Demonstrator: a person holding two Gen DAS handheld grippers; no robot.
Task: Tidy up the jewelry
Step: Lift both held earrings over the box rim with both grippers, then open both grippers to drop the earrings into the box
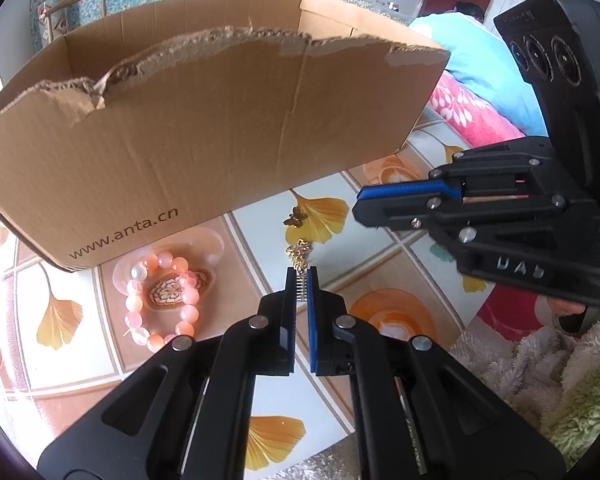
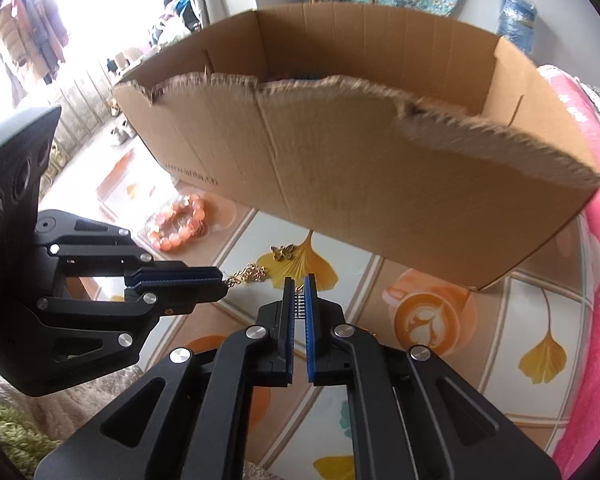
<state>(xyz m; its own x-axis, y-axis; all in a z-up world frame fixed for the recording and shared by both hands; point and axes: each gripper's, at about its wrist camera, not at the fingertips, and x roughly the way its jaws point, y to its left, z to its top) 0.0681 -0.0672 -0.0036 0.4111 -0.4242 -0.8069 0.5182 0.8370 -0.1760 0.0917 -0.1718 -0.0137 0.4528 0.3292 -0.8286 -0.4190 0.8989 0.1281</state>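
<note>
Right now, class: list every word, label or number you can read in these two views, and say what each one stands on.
"www.anta.cn": printed on the front wall of the cardboard box, read in the left wrist view.
Same print on the box in the right wrist view: too blurred to read.
Raised letters on the right gripper, on its body: perhaps "UAB", not certain.
Marking at the top of its camera housing: too small to read.
</note>
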